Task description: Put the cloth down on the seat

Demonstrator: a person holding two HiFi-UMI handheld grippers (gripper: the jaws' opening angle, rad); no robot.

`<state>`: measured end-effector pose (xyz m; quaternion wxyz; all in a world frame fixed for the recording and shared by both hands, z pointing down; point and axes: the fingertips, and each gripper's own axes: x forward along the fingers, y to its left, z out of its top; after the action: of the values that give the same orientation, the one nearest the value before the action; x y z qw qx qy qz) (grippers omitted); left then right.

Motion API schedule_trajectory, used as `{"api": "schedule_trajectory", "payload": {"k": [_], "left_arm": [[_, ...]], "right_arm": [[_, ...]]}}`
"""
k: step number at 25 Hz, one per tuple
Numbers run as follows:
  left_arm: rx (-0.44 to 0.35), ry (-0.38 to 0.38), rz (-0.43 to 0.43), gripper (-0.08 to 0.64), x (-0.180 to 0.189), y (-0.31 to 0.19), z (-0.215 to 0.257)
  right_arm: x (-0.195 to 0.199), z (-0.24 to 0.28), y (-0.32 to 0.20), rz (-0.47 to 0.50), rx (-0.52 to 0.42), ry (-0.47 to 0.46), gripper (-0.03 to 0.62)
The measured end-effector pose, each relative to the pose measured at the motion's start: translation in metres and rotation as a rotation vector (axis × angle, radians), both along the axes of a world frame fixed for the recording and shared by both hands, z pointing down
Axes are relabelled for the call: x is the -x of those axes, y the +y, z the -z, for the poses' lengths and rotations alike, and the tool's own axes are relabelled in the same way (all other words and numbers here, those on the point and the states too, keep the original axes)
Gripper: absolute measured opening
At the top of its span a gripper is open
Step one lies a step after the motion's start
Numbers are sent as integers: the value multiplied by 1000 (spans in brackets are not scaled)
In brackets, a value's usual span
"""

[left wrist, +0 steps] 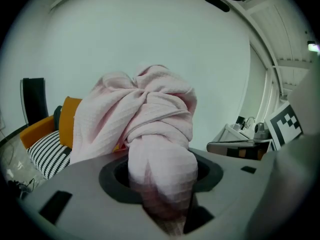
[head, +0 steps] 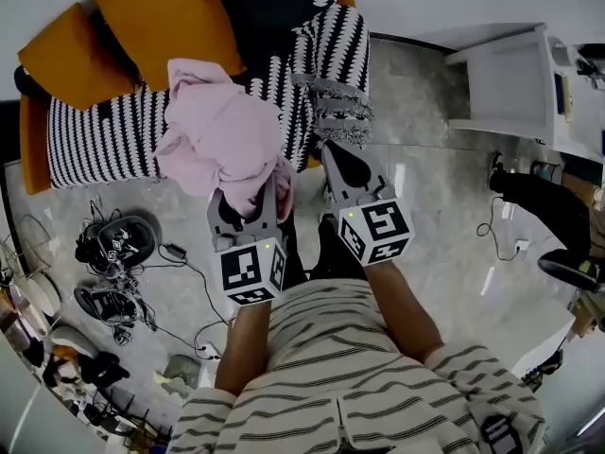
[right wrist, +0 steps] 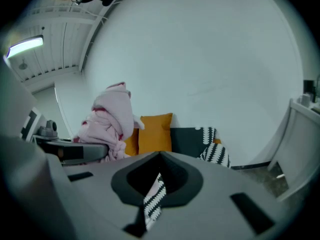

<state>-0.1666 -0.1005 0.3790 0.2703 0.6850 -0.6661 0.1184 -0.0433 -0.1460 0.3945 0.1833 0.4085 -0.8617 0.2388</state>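
Counting first: one pink cloth [head: 222,130]; one sofa [head: 33,149] with a striped seat [head: 99,145]; two orange cushions [head: 161,8] at its back; one striped, fringed throw [head: 331,55] at its right end; two tools, one in each hand; one white cabinet [head: 501,83] at the far right; cables [head: 189,272] and dark gear [head: 123,239] on the floor [head: 435,225] to the left, too jumbled to count.

Left tool [head: 253,201]: clamps on the cloth, jaws pressed in on a thick wad that fills the gap between them; rest of the cloth bunched and twisted above the jaws, standing up against the white wall in the left gripper view; in the head view, held over the front edge of the seat, below the cushions; whether touching the seat, cannot tell from there; in the right gripper view, raised beside the cushions, its top above theirs.

Right tool [head: 338,159]: sits just beside the left one, tip at the fringe of the throw; jaws nearly together, with a narrow strip of the black-and-white throw pinched in the slit between them.
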Motion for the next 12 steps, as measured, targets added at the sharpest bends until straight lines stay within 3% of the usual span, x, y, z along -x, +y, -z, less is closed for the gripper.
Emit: {"api": "schedule_trajectory", "payload": {"k": [12], "left_arm": [[102,40,-9,223,11,2,-69]], "right_arm": [[7,-72,9,-25,108,49,14]]}}
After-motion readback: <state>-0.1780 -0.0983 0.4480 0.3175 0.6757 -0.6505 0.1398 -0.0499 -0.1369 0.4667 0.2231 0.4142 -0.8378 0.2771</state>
